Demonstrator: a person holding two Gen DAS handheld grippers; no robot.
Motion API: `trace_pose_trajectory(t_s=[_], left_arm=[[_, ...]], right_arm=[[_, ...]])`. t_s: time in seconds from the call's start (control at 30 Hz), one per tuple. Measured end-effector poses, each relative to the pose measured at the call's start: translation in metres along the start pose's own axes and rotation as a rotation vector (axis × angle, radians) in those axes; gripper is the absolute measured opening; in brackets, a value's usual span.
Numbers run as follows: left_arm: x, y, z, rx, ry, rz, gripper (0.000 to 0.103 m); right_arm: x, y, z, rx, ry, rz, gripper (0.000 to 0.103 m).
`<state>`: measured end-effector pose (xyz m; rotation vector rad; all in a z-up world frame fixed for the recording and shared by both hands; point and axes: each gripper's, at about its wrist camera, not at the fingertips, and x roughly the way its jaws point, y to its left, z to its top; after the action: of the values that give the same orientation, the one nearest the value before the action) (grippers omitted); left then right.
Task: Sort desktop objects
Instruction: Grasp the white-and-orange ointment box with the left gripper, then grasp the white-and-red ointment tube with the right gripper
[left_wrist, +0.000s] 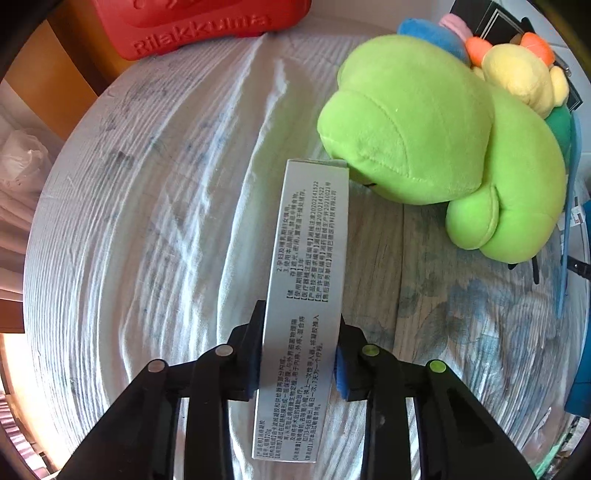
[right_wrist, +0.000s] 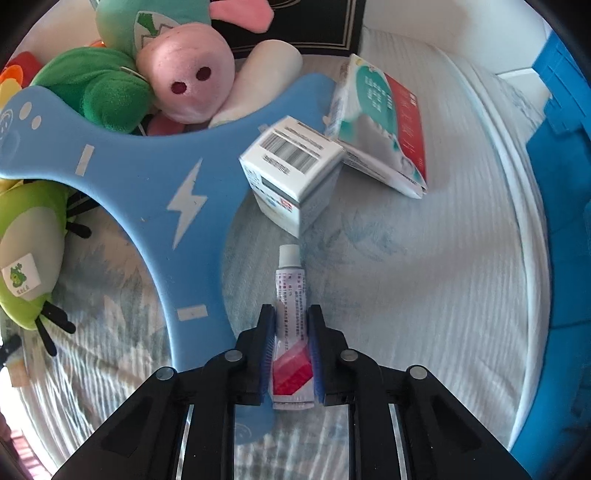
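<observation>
Both hands loaded. My left gripper (left_wrist: 300, 350) has its fingers clamped on the long sides of a silver carton (left_wrist: 306, 280), which juts toward 12 o'clock over the white cloth (left_wrist: 155, 221), its far end just short of the green plush (left_wrist: 436, 147) at 1 o'clock. My right gripper (right_wrist: 291, 350) has its fingers closed on the lower half of a small tube (right_wrist: 291, 314), cap pointing to 12 o'clock.

Step in hand, by my judgement: carrying two picked items to their groups. The tube's likely company is the white box (right_wrist: 291, 173) at 12 o'clock and the tissue pack (right_wrist: 384, 122) at 1 o'clock, both lying close together. The next move calls for lowering each item flat beside its kind before letting go, and keeping the carton clear of the plush.

A blue foam board (right_wrist: 155, 177) spans 9 to 11 o'clock in the right view, with a pig plush (right_wrist: 184, 74) behind it.

Not established: whether either item touches the cloth. A red Rilakkuma object (left_wrist: 199, 26) is cut off at the top edge; a blue crate (right_wrist: 561, 147) is cut off at 3 o'clock. The carton's print is legible only as Chinese text
</observation>
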<state>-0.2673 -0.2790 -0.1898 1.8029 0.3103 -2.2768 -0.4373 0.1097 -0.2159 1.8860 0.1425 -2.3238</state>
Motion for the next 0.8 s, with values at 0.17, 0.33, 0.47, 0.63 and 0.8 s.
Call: trace_pose_trajectory(t_s=[0.17, 0.33, 0.47, 0.63, 0.8], left_arm=[[-0.026, -0.005, -0.021, -0.010, -0.071, -0.029, 0.030], [-0.060, -0.013, -0.052, -0.010, -0.156, -0.080, 0.030], [-0.072, -0.024, -0.070, -0.033, -0.183, -0.110, 0.030], [-0.044, -0.005, -0.065, -0.011, -0.151, -0.083, 0.030], [-0.027, -0.004, -0.077, -0.026, -0.118, -0.061, 0.030]], right_arm=[[-0.023, -0.004, -0.021, 0.013, -0.066, 0.021, 0.018], [-0.070, -0.006, -0.062, 0.022, -0.180, 0.078, 0.011], [-0.098, 0.008, -0.105, 0.033, -0.242, 0.150, 0.009], [-0.095, 0.006, -0.117, 0.039, -0.207, 0.141, 0.010], [-0.057, -0.012, -0.128, 0.142, -0.110, 0.160, 0.015]])
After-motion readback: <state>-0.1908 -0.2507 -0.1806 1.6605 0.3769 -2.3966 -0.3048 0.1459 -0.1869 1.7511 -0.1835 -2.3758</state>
